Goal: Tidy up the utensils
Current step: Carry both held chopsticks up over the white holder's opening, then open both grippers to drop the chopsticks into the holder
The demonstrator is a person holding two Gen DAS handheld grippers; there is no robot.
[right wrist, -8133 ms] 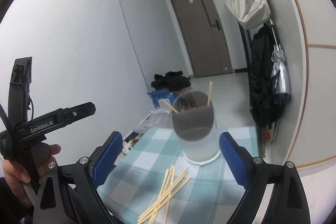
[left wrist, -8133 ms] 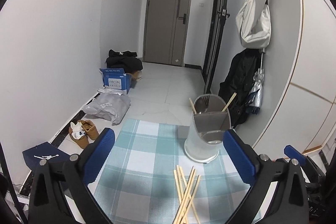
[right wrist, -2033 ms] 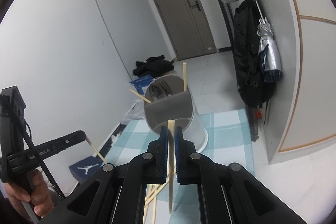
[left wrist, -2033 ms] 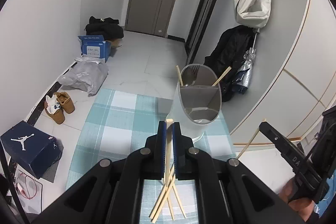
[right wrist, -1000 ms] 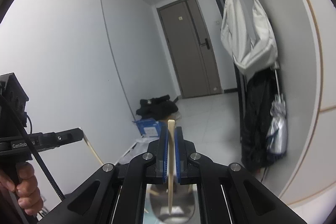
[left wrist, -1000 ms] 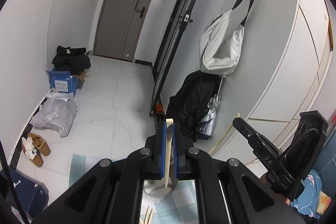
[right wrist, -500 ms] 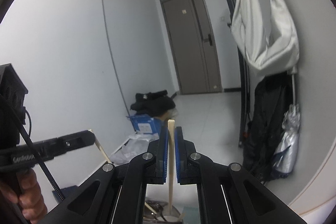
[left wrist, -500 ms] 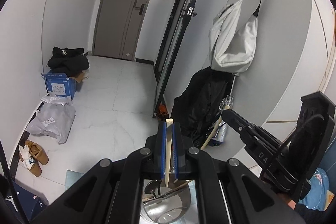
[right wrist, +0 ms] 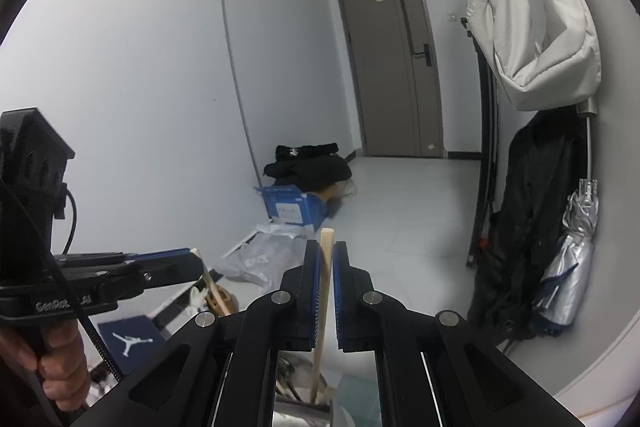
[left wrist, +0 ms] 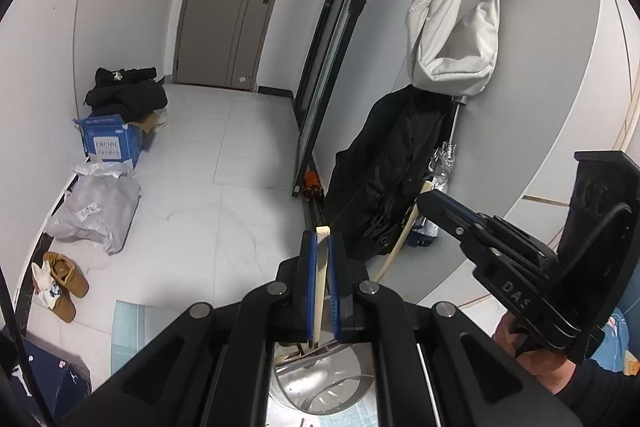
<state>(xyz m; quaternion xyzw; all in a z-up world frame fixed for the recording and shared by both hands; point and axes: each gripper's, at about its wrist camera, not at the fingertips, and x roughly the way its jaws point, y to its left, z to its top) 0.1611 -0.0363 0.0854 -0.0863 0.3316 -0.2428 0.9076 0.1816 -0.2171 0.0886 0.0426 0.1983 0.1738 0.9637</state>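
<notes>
We have a chopstick (left wrist: 320, 279) clamped in the left gripper (left wrist: 319, 291) and a second chopstick (right wrist: 324, 291) pinched in the right gripper (right wrist: 326, 291), both poised over the holder (left wrist: 320, 387) on the checked cloth (left wrist: 132, 327). Next, we judge, comes lowering each tip inside and letting go. Beyond lie a tiled floor (left wrist: 224, 163), door (right wrist: 392, 67) and hanging bag (left wrist: 452, 39).

White walls (right wrist: 140, 67) enclosed a pale tiled floor (left wrist: 208, 155); a grey door (right wrist: 394, 67) stood at the hallway's end.
</notes>
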